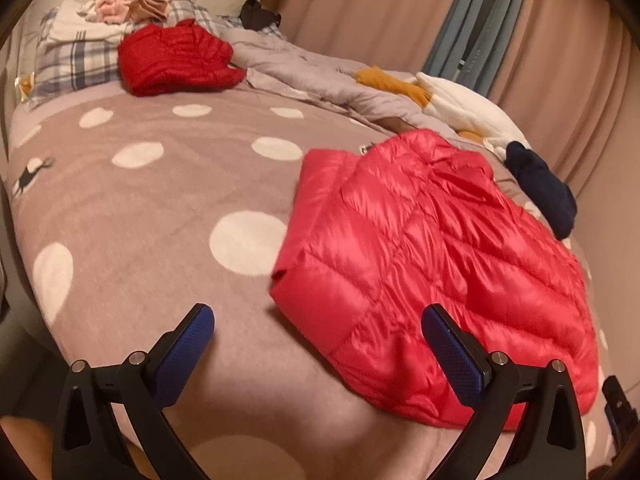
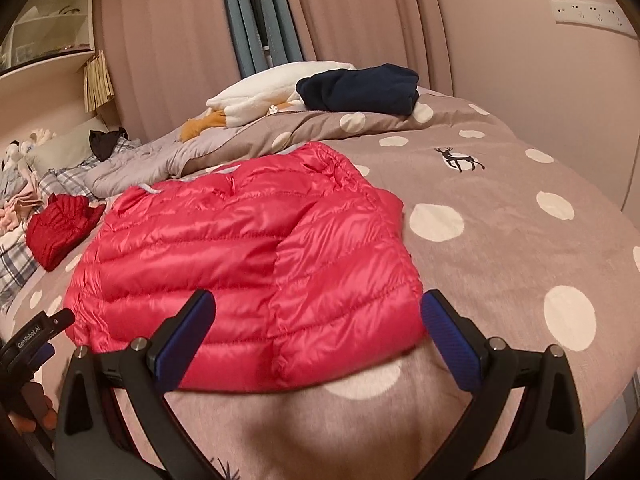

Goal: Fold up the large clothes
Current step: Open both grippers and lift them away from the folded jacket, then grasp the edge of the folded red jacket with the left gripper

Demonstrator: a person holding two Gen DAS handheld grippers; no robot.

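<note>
A shiny pink-red quilted down jacket [image 1: 432, 264] lies folded flat on the polka-dot bed cover [image 1: 160, 208]. It also shows in the right wrist view [image 2: 248, 256]. My left gripper [image 1: 318, 320] is open and empty, just above the bed at the jacket's near left corner. My right gripper [image 2: 318, 308] is open and empty, its jaws standing over the jacket's near edge. The left gripper's body [image 2: 36, 340] shows at the left edge of the right wrist view.
A darker red down jacket [image 1: 176, 60] lies bunched farther up the bed. A navy garment [image 2: 360, 88], a white fleece [image 2: 276, 84] and an orange item [image 1: 392, 84] lie on a crumpled grey duvet [image 1: 304, 72]. Plaid pillows [image 1: 76, 64] carry piled clothes. Curtains [image 2: 360, 12] hang behind.
</note>
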